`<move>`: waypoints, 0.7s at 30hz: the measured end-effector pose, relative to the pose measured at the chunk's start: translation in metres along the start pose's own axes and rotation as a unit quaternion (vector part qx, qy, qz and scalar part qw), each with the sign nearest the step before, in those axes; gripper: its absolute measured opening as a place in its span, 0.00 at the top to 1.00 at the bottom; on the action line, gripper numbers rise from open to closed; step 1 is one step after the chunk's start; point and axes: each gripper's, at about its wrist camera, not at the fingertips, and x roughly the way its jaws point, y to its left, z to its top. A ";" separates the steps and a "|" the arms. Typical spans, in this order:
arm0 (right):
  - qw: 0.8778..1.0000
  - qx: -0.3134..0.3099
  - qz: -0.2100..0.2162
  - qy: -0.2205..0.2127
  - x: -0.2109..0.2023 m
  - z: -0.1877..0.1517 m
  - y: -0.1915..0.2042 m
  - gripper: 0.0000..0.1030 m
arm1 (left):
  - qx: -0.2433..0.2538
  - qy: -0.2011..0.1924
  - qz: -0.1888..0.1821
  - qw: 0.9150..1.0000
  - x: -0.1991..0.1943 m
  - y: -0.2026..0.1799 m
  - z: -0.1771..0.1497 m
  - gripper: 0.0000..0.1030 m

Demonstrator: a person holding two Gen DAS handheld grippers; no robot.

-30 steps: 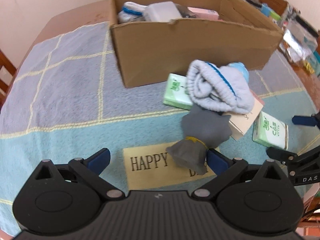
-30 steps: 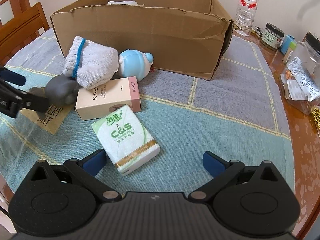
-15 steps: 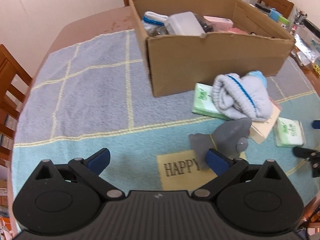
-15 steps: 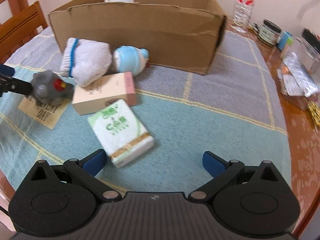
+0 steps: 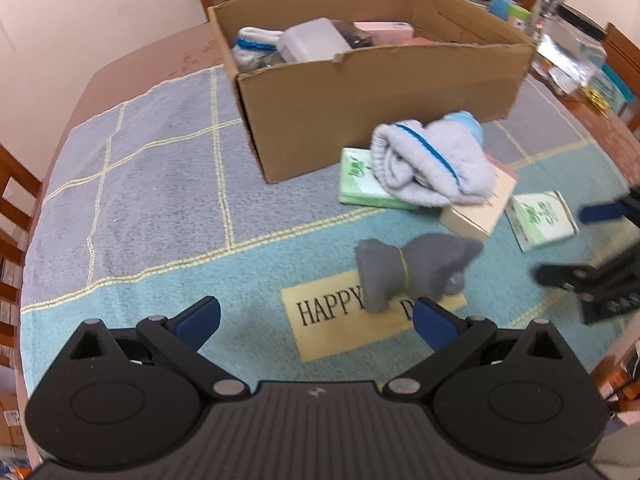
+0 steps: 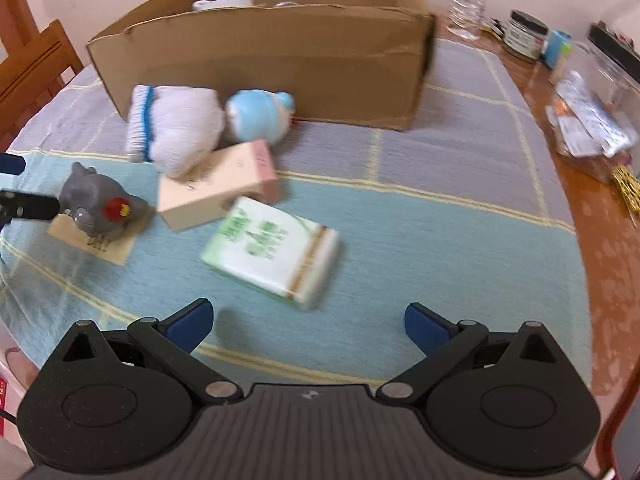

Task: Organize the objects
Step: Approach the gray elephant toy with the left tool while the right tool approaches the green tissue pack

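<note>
Left gripper point(image 5: 316, 314): fingers spread, empty, lined up just short of the grey toy point(image 5: 412, 270), which lies on the "HAPPY" card point(image 5: 320, 320) at 1 o'clock. Right gripper point(image 6: 308, 322): fingers spread, tissue pack point(image 6: 272, 248) at 12. Cardboard box point(image 5: 360, 92) on the desk point(image 5: 140, 184) already holds socks, containers and a pink carton; judged the collection point.

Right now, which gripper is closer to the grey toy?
Left. The left gripper has the grey toy just past its fingertips; the right gripper sits farther off, beside the tissue pack.
</note>
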 end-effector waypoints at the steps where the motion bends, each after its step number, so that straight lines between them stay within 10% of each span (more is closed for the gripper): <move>1: 1.000 -0.003 0.003 -0.002 0.003 0.002 0.006 0.00 | 0.004 0.000 -0.003 1.000 -0.001 -0.001 -0.001 0.01; 21: 0.999 0.000 -0.037 -0.011 0.019 0.008 -0.001 0.00 | 0.003 -0.019 -0.040 0.999 0.011 -0.037 0.004 0.01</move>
